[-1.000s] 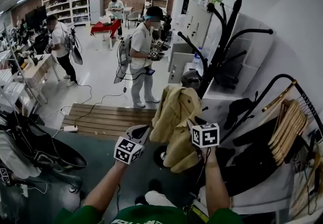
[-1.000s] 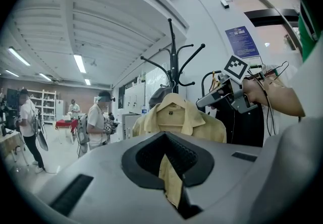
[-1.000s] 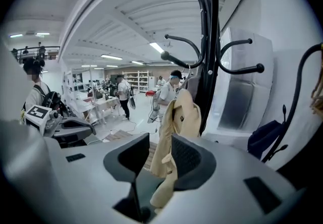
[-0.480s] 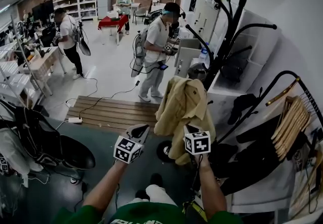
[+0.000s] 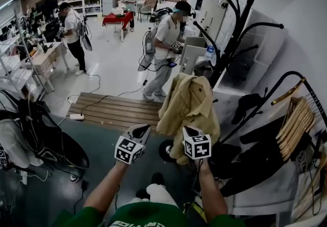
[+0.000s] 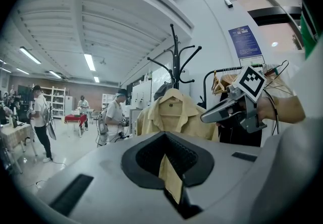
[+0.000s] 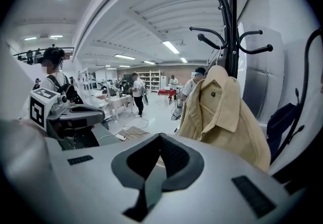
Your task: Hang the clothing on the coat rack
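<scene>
One yellow jacket (image 5: 189, 108) hangs by its collar on the coat rack (image 5: 235, 29), and its hem falls loose below. So the big job looks done. I think all that is left is to move away, or to fetch more clothes if there are any.

Both arms reach out in front of the person, side by side. The left gripper (image 5: 140, 130) and the right gripper (image 5: 188, 131) sit low, near the jacket's bottom edge but not touching it. The right jaws are closed together with nothing in them. The left jaws look closed too. A bit of yellow shows in their thin slit, and I think that is the jacket behind.
</scene>
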{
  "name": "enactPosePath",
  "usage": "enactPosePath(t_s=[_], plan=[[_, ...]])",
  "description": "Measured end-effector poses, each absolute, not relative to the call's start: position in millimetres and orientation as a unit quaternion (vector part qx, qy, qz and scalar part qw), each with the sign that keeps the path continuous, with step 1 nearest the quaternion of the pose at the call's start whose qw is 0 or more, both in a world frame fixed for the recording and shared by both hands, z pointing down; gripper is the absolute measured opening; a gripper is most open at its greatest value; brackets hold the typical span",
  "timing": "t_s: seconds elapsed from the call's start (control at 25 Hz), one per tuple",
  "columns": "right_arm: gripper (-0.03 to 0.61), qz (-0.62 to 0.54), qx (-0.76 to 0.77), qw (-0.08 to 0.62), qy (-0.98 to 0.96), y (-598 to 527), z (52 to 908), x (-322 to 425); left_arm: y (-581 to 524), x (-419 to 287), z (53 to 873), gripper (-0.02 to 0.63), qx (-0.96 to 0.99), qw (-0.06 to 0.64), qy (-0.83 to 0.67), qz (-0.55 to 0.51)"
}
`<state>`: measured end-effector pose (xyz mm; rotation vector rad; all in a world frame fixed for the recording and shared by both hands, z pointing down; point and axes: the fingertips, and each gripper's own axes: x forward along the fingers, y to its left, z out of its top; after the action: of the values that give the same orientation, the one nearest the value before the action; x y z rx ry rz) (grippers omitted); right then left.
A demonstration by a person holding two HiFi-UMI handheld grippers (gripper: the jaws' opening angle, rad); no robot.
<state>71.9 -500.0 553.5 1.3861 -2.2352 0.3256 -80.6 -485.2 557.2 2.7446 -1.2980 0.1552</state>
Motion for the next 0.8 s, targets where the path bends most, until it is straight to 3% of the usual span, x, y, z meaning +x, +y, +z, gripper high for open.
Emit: enactPosePath(t_s=[0.8], plan=[[0.008,0.127,0.509,0.236,-0.818,-506,558,76,-497,-69,556,0.003,0.909,0.045,-0.410,0.060]])
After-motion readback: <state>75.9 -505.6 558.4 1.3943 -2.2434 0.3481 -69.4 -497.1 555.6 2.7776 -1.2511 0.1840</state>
